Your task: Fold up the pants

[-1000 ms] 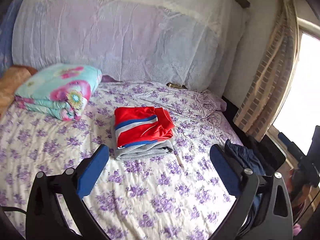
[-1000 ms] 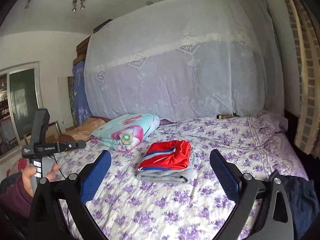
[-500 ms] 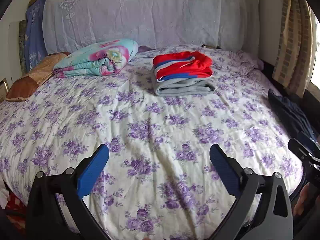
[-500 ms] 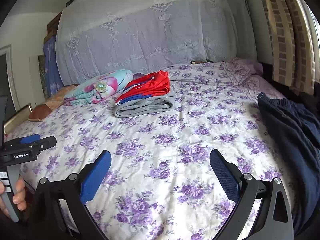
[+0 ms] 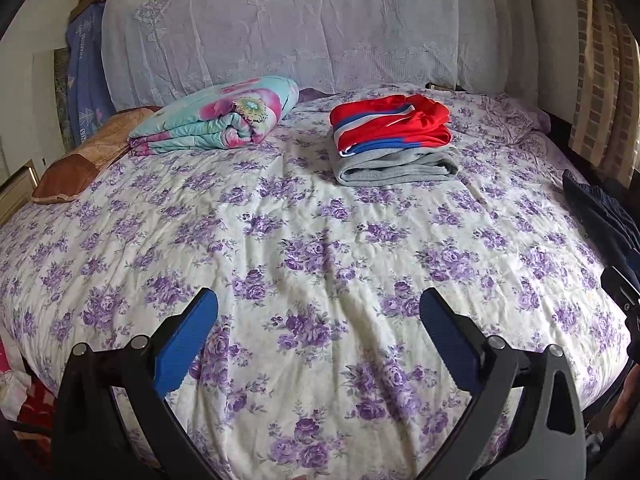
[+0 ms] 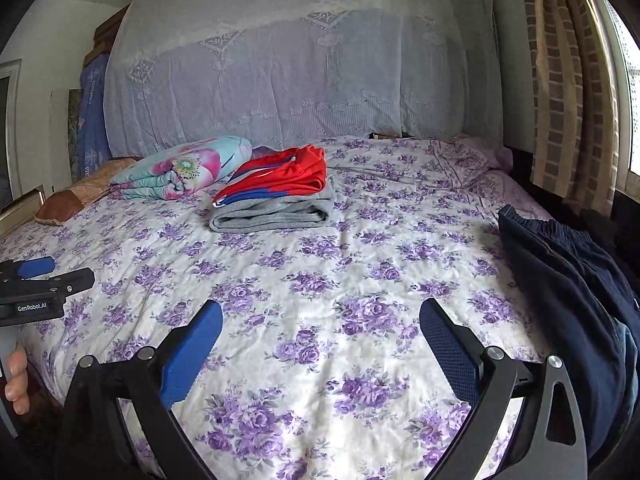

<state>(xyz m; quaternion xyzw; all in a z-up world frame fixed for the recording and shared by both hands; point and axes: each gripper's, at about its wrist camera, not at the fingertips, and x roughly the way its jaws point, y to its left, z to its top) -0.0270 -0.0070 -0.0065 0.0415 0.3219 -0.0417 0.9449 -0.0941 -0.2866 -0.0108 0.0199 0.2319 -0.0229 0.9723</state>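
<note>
The right gripper (image 6: 320,332) is held above the near part of the floral bedsheet (image 6: 320,264), its blue pads (image 6: 192,352) spread wide with nothing between them. Dark navy pants (image 6: 580,300) are draped over the sheet's right edge. Farther back on the sheet, red shorts (image 6: 280,184) are stacked on a folded grey garment (image 6: 272,216), beside a folded floral quilt (image 6: 180,168). At the sheet's left edge, the left gripper (image 6: 36,280) is seen, gripped by a hand (image 6: 16,380).

"GenRobot.AI" on left gripper (image 6: 34,270)
</note>
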